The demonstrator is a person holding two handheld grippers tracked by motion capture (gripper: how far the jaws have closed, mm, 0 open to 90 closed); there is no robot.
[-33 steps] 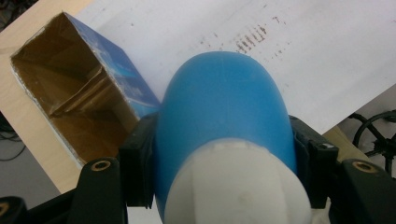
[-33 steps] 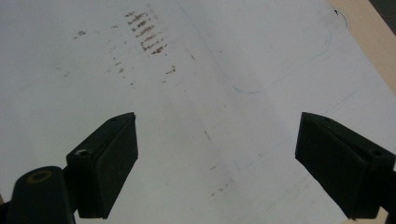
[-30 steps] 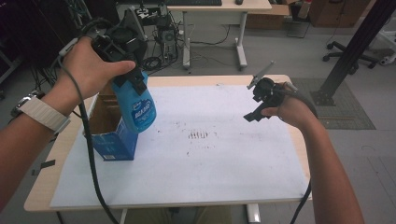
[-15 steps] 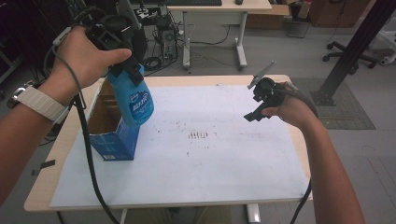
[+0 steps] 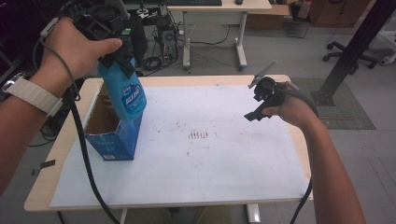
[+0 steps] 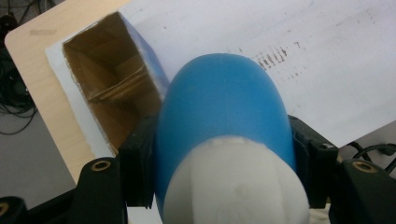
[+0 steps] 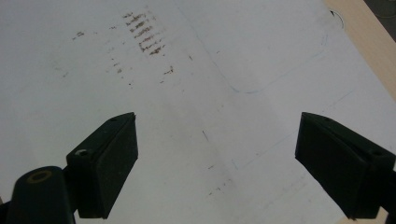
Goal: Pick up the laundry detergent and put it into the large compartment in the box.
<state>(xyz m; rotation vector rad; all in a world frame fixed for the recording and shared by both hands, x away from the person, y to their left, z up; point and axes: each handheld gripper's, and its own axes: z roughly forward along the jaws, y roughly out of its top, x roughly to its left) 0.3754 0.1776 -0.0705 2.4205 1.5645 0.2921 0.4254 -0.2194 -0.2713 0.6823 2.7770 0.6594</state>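
Note:
A blue plastic bottle [image 5: 127, 95] with a white label hangs tilted over the open top of a blue cardboard box [image 5: 112, 142] at the table's left. My left gripper [image 5: 120, 57] is shut on the bottle's upper part, held high by the hand. In the left gripper view both jaws press the blue bottle [image 6: 219, 107], its white cap end nearest the camera, with the box's brown inside [image 6: 107, 88] beyond it. My right gripper [image 5: 256, 101] hovers over the table's right side. In the right gripper view that gripper [image 7: 217, 154] is open and holds nothing.
A large white sheet [image 5: 210, 163] with brown smudges near its middle covers most of the wooden table [image 5: 60, 149]. Behind the table are a desk, cables and a black post on the floor. The left gripper's cable [image 5: 86, 154] trails over the table's front left.
My left gripper has lifted the bottle a little higher and slightly to the left above the box. The right gripper has not moved.

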